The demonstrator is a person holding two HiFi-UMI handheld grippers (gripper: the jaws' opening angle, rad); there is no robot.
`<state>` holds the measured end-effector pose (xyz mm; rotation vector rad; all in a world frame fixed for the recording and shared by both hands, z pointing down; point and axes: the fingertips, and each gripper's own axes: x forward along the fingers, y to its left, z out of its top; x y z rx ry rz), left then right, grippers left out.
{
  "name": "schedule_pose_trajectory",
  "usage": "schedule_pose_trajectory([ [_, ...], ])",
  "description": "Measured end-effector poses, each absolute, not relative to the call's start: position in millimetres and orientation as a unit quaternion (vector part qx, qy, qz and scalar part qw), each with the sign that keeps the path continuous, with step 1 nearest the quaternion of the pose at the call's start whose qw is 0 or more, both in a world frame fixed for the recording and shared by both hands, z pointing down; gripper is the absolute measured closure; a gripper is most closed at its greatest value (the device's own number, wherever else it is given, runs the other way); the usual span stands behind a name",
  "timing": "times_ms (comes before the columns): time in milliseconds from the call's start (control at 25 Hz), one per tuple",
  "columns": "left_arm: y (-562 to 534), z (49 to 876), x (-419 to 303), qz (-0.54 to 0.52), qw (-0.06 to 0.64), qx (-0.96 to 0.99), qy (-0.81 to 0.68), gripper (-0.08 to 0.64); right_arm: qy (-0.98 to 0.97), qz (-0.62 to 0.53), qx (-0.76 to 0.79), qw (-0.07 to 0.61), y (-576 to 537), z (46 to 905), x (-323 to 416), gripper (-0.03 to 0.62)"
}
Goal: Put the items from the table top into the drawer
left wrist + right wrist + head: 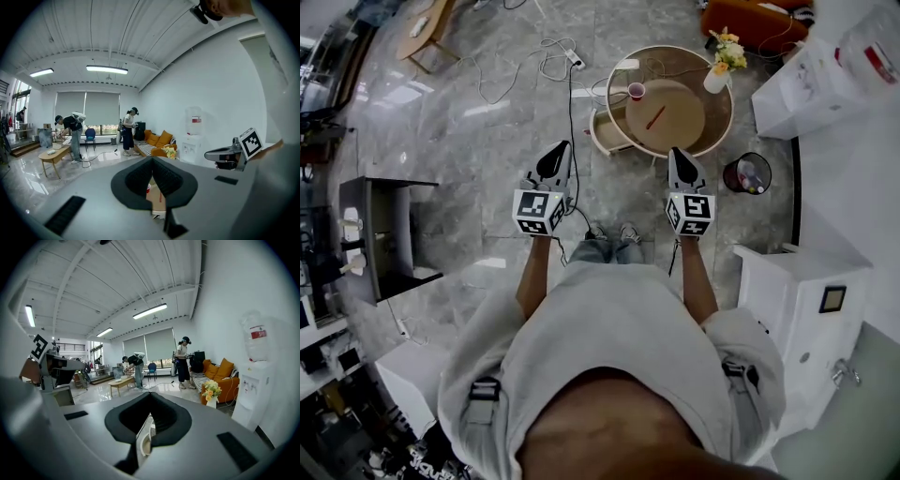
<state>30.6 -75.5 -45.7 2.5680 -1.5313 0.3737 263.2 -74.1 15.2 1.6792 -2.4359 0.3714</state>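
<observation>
A round glass-topped table (712, 131) stands ahead of me on the floor. A red cup (636, 90), a thin red stick (655, 116) and a white vase of yellow flowers (724, 58) are on it. A pale curved drawer (602, 133) sticks out at its left side. My left gripper (561, 152) and right gripper (678, 156) hover side by side short of the table, both shut and empty. The left gripper view shows the left gripper (151, 158), with the cup (148, 188) below its closed jaws. The right gripper (149, 393) has the vase (211, 392) off to its right.
A dark bin (748, 174) sits right of the table, with a white cabinet (797, 291) nearer me. A black stand (384, 234) is at the left. Cables (572, 112) trail over the floor. Other people (127, 131) work far across the room near an orange sofa (157, 140).
</observation>
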Motion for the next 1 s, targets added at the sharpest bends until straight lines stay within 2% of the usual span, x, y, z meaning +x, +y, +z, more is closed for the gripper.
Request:
schedule_pose_trajectory([
  [320, -92.4, -18.5, -3.4, 0.114, 0.091, 0.86, -0.49, 0.545, -0.807, 0.12, 0.568, 0.11, -83.0, 26.0, 225.4, 0.569],
  [720, -109.6, 36.0, -100.2, 0.102, 0.127, 0.859, -0.486, 0.545, -0.793, 0.122, 0.573, 0.167, -91.8, 63.0, 145.7, 0.569],
  [1000, -114.4, 69.6, -118.9, 0.106, 0.154, 0.858, -0.478, 0.545, -0.786, 0.128, 0.575, 0.19, -101.1, 83.4, 132.5, 0.569],
])
